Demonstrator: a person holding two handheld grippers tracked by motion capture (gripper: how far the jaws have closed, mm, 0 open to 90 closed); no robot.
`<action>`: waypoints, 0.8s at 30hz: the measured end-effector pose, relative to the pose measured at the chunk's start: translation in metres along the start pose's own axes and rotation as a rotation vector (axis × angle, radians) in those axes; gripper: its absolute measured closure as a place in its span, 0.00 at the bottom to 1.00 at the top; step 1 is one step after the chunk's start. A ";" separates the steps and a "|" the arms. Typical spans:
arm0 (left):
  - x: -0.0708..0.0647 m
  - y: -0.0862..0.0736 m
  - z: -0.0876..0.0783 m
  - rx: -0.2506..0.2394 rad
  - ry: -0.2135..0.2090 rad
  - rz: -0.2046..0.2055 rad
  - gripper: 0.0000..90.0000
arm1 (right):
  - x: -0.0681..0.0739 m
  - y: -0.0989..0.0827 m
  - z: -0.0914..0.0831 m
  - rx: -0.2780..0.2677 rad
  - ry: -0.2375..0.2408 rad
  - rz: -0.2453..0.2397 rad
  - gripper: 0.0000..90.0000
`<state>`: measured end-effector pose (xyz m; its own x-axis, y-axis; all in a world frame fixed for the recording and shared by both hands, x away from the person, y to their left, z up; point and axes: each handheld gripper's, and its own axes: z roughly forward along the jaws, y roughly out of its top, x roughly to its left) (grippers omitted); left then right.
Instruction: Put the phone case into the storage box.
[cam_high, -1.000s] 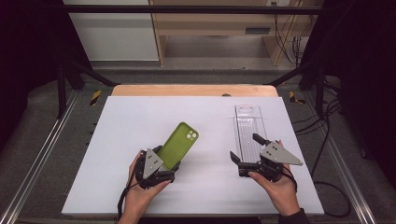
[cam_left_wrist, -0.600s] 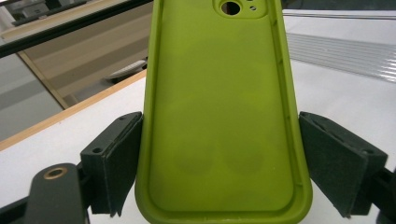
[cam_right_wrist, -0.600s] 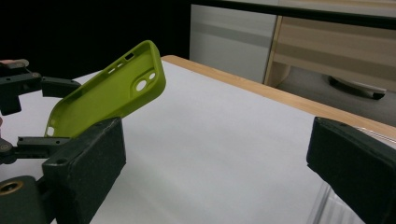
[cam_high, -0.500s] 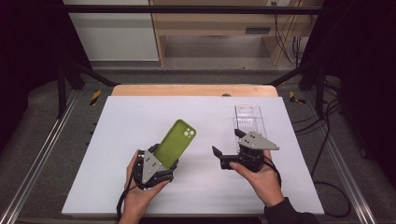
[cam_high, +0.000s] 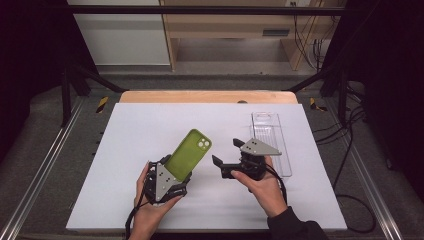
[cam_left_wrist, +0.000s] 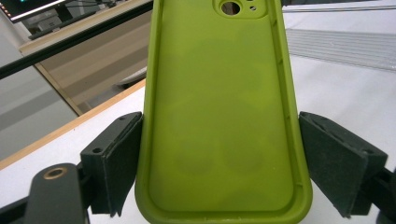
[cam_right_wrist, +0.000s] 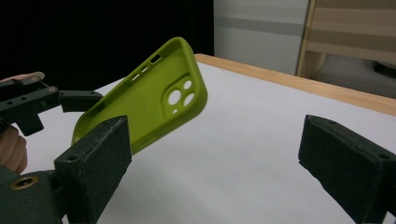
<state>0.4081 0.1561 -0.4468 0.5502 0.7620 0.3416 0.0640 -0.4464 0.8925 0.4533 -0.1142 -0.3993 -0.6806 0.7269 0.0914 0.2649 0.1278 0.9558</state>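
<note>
A lime-green phone case (cam_high: 189, 152) stands tilted up over the white table top (cam_high: 135, 125), its camera cutout at the far upper end. My left gripper (cam_high: 174, 175) is shut on the case's lower end. In the left gripper view the two pads (cam_left_wrist: 116, 158) press the long sides of the case (cam_left_wrist: 219, 116), whose hollow inside faces the camera. My right gripper (cam_high: 227, 152) is open and empty, just right of the case with its jaws pointing left at it. From the right gripper view the case (cam_right_wrist: 149, 102) sits ahead-left of my right gripper (cam_right_wrist: 219, 163), with the left gripper (cam_right_wrist: 51, 100) behind it.
A clear plastic tray (cam_high: 272, 142) lies on the table behind and to the right of the right hand. A wooden strip (cam_high: 207, 96) runs along the table's far edge. Black frame posts and cables stand at both sides.
My right gripper has moved left from beside the clear tray to close by the case, still open. The left gripper holds the case in about the same place.
</note>
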 end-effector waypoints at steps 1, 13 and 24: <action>-0.001 0.000 0.000 0.000 0.001 0.006 0.18 | 0.001 0.000 0.002 0.001 0.002 0.005 0.11; -0.008 0.003 -0.003 -0.009 -0.003 0.040 0.18 | 0.007 0.002 0.023 0.008 0.070 0.085 0.26; -0.011 0.004 -0.004 -0.020 -0.001 0.056 0.18 | 0.004 0.004 0.032 0.024 0.113 0.129 0.45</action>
<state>0.3988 0.1480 -0.4454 0.5536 0.7354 0.3909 0.0163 -0.4788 0.8778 0.4732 -0.0888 -0.4043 -0.7120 0.6579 0.2453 0.3705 0.0553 0.9272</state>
